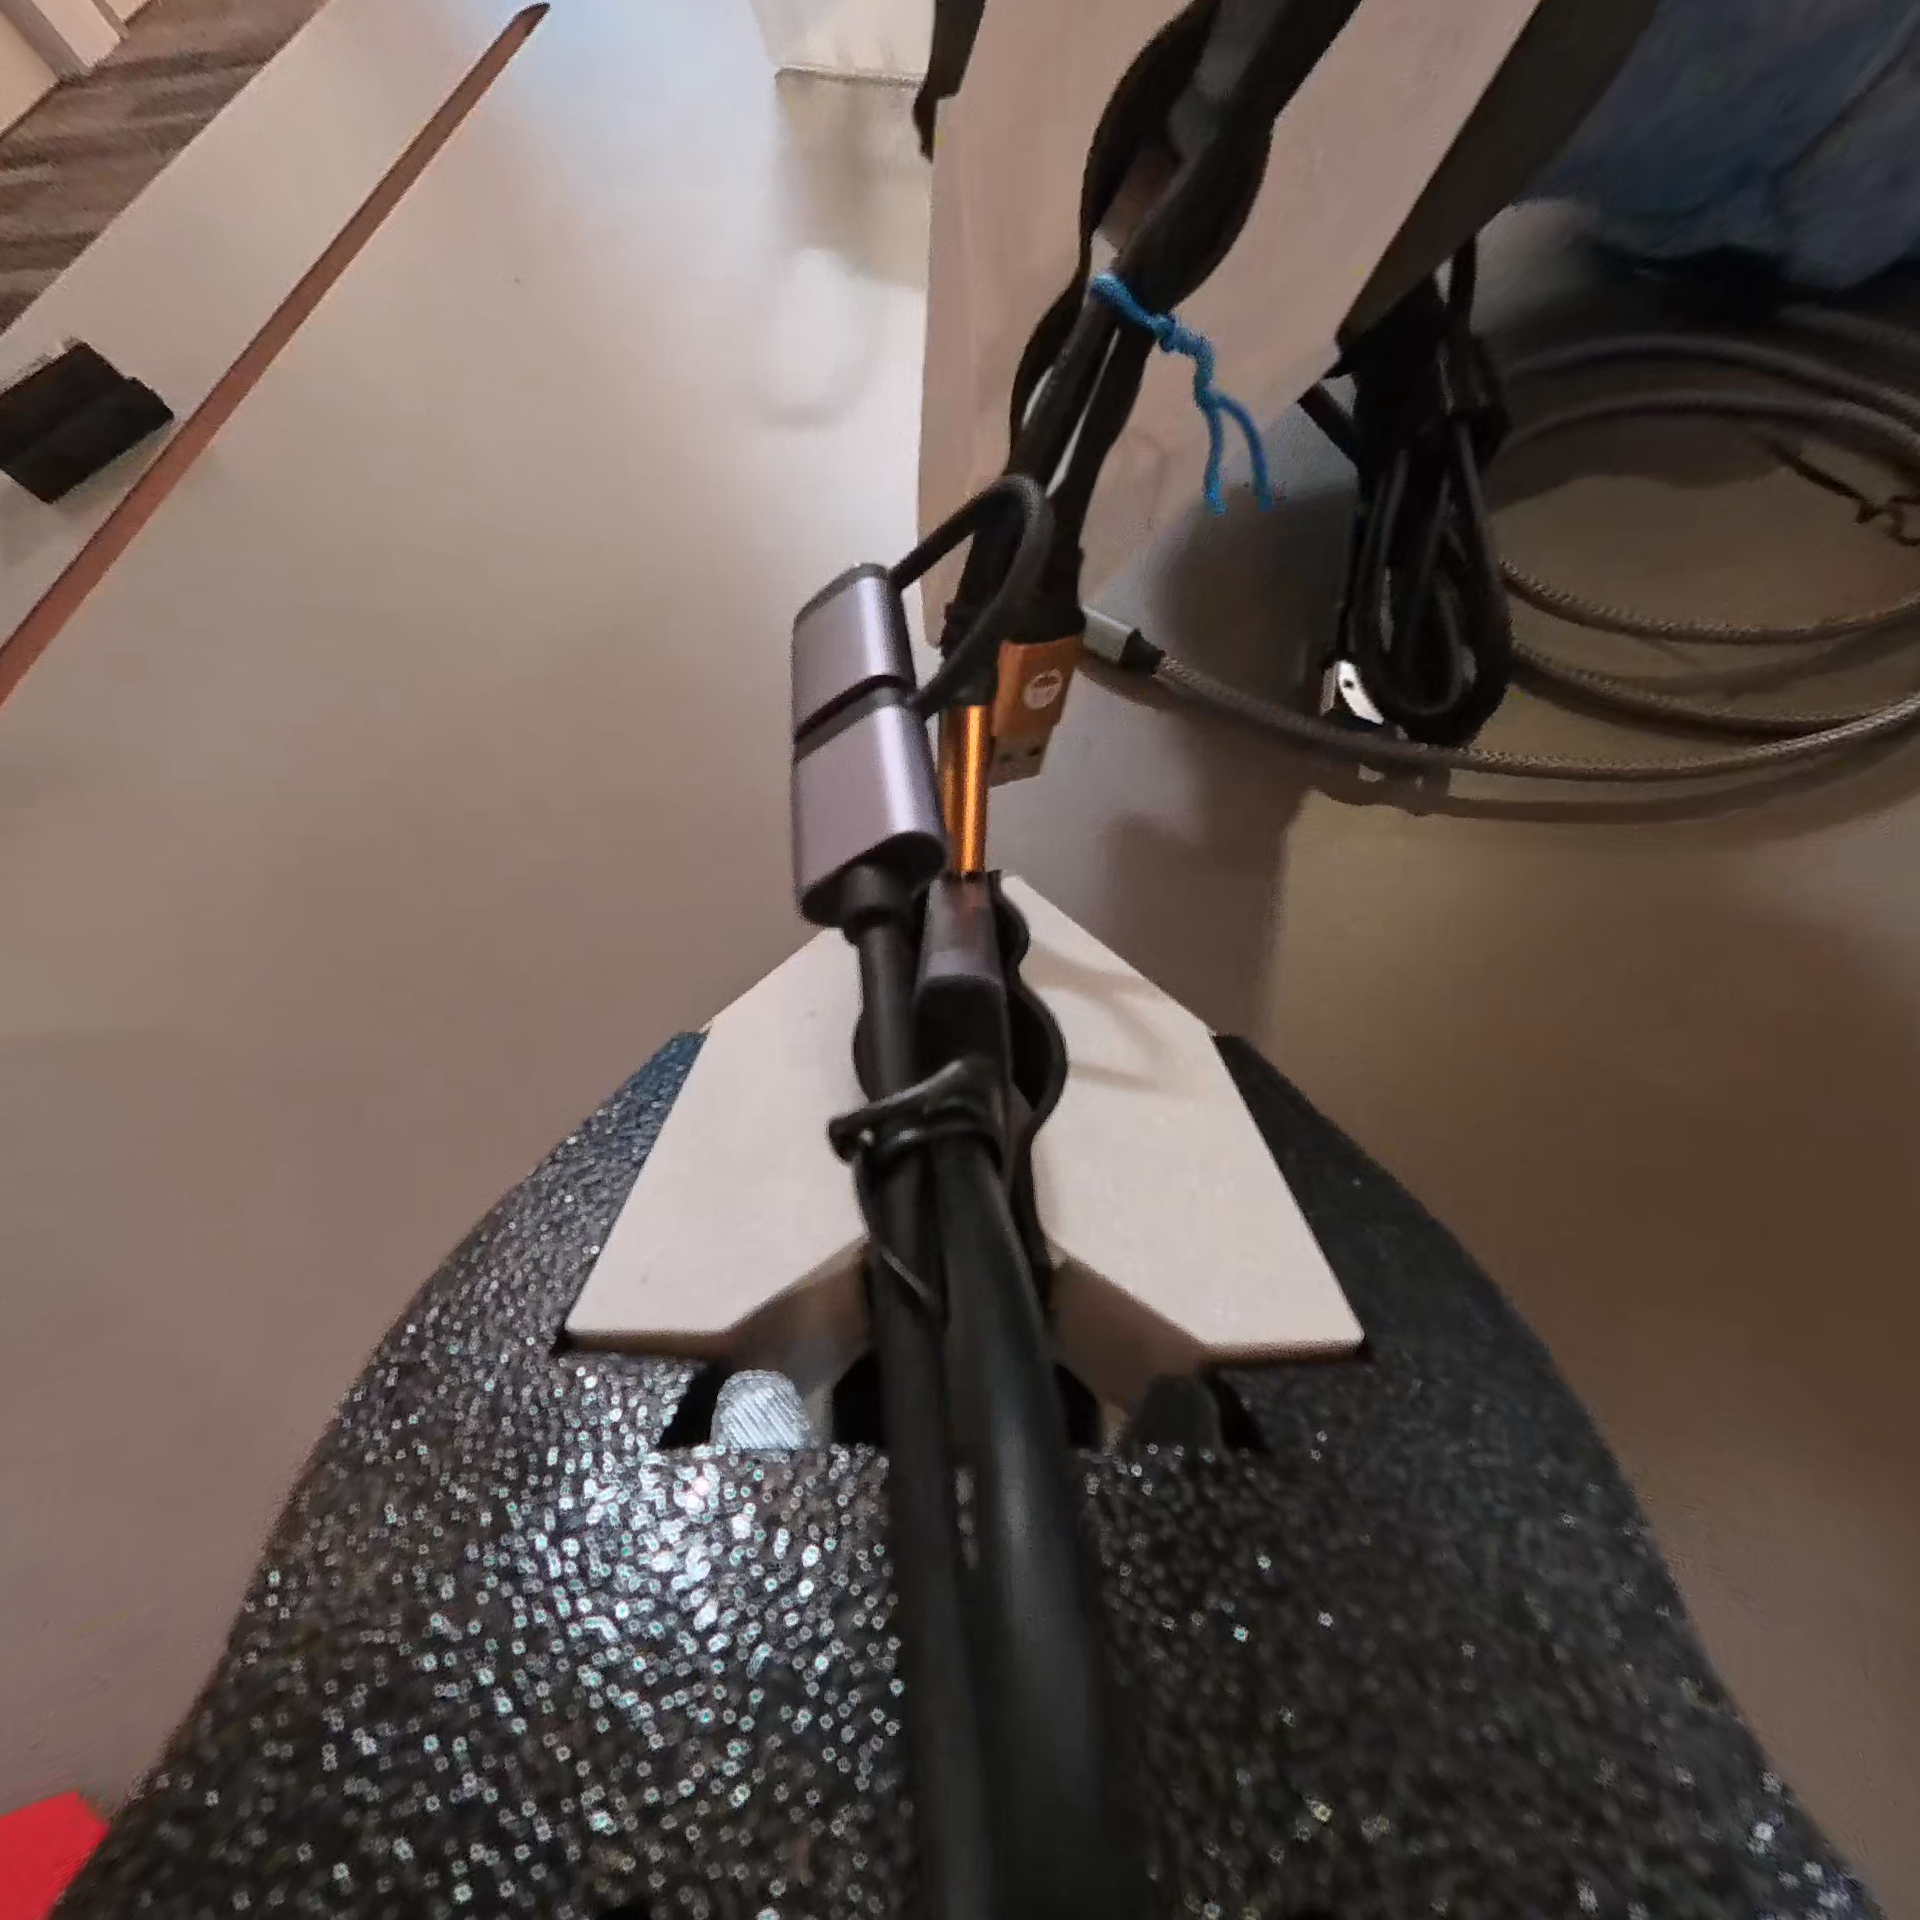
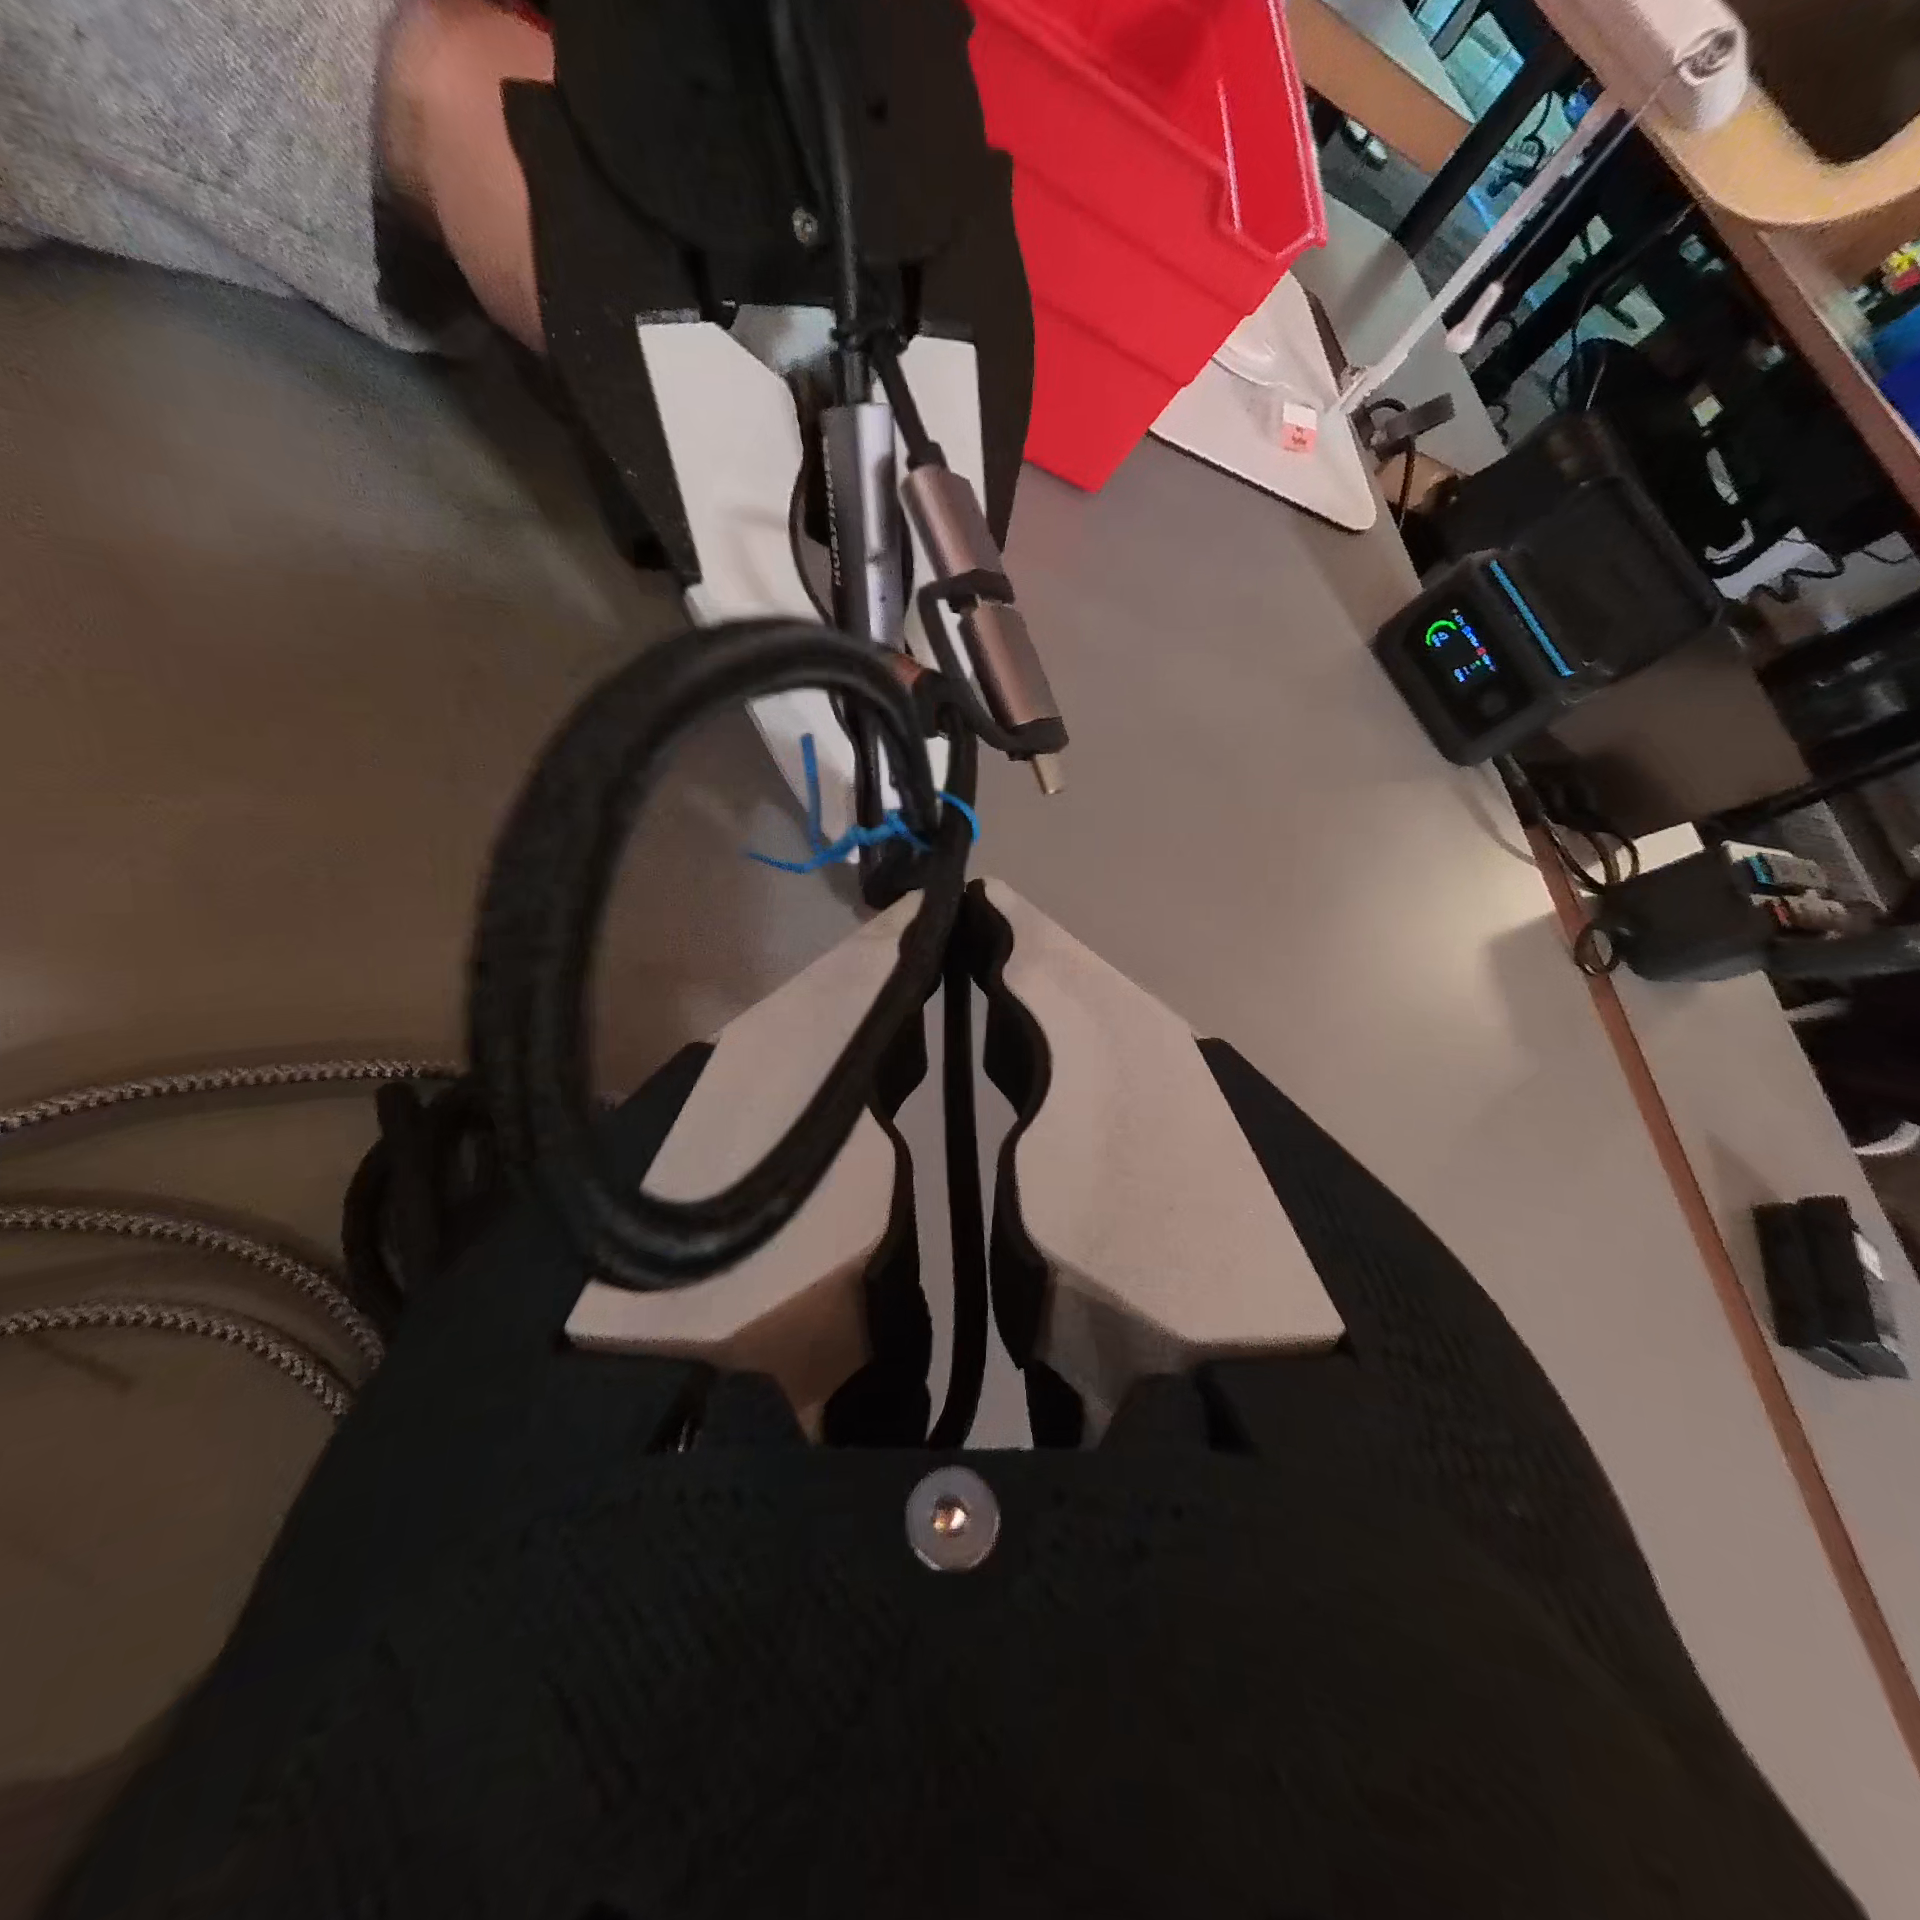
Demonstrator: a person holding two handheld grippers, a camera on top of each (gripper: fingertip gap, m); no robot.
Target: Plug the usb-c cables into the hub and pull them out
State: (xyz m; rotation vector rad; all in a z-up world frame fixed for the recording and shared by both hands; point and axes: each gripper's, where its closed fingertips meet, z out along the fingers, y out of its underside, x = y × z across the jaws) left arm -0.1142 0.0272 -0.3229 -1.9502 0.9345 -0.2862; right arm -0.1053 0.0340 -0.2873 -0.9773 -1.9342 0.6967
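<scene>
In the left wrist view my left gripper [image 1: 961,904] pinches the hub [image 1: 956,966] with its grey adapter [image 1: 857,727] free, to keep it steady. In the right wrist view my right gripper [image 2: 961,914] pinches the black cable bundle [image 2: 582,935], I think to bring a plug nearer.

Below me spreads a pale grey tabletop [image 1: 468,623] with a brown wooden edge [image 2: 1704,1195] running diagonally at right in my right wrist view. A red bin [image 2: 1122,208] stands at the top there. Patterned carpet [image 1: 104,135] fills the upper left corner of my left wrist view.
</scene>
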